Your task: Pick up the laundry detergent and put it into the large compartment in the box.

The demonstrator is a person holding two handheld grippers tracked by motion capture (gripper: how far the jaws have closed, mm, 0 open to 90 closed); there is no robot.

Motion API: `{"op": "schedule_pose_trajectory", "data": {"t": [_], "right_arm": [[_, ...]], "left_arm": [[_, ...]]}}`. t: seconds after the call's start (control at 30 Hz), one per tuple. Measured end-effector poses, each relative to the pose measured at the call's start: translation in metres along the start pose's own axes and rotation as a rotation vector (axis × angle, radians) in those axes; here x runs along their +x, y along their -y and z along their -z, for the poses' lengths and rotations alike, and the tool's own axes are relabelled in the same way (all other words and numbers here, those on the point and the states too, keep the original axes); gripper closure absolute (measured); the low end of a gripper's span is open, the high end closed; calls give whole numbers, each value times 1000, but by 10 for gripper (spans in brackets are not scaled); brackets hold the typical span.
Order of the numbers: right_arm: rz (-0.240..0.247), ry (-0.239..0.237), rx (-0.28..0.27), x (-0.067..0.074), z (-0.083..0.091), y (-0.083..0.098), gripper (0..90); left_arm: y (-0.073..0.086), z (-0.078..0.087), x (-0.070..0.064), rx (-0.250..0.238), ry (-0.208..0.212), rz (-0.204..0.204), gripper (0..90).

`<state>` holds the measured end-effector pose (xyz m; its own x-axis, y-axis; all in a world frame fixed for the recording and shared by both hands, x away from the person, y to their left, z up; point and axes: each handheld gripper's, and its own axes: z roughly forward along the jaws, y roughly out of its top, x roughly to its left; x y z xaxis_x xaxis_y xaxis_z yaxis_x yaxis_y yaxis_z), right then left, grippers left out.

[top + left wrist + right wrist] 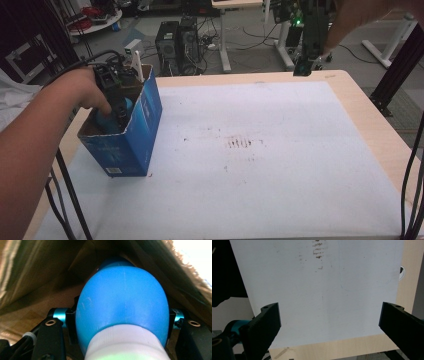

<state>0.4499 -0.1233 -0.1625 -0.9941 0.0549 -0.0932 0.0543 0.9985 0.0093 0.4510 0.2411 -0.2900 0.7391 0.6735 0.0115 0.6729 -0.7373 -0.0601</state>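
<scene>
An open-topped blue cardboard box [145, 117] stands on the left of the table. My left gripper [116, 112] reaches down into it, held by a hand. In the left gripper view the left gripper [122, 315] is shut on a blue egg-shaped object [122, 297] with a white end, and brown cardboard walls [37, 277] close in around it. A bit of the blue object [105, 121] shows inside the box from above. My right gripper [303, 67] hangs high over the table's far right edge. The right gripper [329, 315] stands open with nothing between its jaws.
A white mat [260, 180] covers most of the wooden table [370, 130], with dark smudges [242, 143] near its middle. Black frame posts and cables rise at the left front [70, 195] and right side [412, 185]. Computer towers [177, 40] stand on the floor behind.
</scene>
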Motion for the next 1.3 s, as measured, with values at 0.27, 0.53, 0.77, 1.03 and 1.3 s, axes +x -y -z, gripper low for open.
{"op": "schedule_pose_trajectory", "data": {"t": [0.27,0.53,0.77,1.03,1.3], "right_arm": [[1,0,-7,0,0,1,29],[-7,2,-13,1,1,4,29],[-14,3,-13,2,1,5,29],[-13,5,-18,2,2,6,29],[-16,6,-19,2,3,7,29]], "left_arm": [[2,0,2,-3,13,-12,375],[4,6,1,-20,22,-6,329],[5,14,-3,-23,30,-12,296],[5,29,-7,-22,-15,-8,193],[11,47,-6,-43,-20,2,185]]}}
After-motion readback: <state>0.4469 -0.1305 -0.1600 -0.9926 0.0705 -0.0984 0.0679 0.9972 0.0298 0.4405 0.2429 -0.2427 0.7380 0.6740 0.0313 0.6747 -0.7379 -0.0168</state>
